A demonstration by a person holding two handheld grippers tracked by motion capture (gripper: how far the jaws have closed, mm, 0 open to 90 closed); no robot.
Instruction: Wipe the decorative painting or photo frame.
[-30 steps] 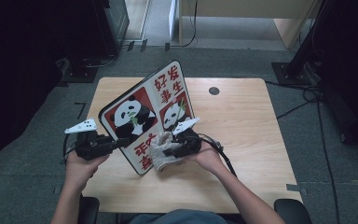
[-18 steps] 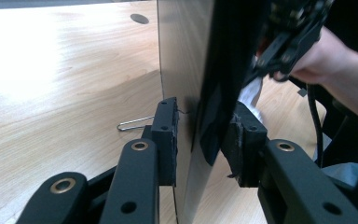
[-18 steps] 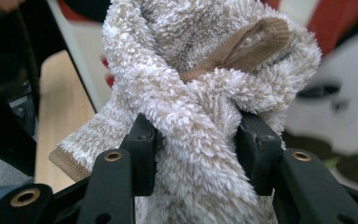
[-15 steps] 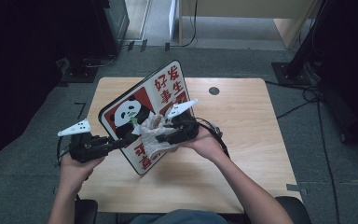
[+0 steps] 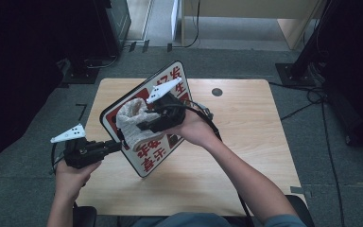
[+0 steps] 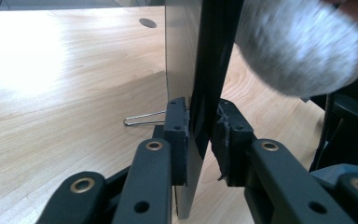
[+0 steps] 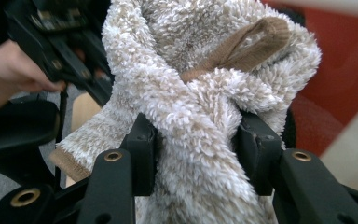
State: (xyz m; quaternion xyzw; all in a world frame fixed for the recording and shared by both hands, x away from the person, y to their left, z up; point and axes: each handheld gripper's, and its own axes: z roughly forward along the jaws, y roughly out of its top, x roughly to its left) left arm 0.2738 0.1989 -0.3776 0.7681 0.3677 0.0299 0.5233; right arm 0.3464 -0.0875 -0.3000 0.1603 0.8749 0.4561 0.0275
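While the sign board [image 5: 144, 161] is stood on its lower corner on the wooden bench [image 5: 246, 156] in the high view, tilted and with its red-and-white printed face turned up toward the camera, its left edge is clamped by the left gripper [image 5: 116, 147], whose jaws have just been closing a bit more on it. Higher up in the same view, a fluffy beige cloth [image 5: 131, 124] is pressed against the board's face by the right gripper [image 5: 144, 126], which is held well above the bench. In the left gripper view, the board is seen edge-on as a thin dark slab [image 6: 203, 93] standing straight up between the two jaws, squeezed by both pads, with a bent wire clip [image 6: 144, 119] lying on the bench just behind and the blurry cloth [image 6: 303, 51] up at the right. In the right gripper view, the jaws are nearly closed on a thick bunch of the fuzzy cloth [image 7: 200, 116], a tan hem is folded over near the top, and the red of the board [image 7: 340, 70] is seen behind it at the right.
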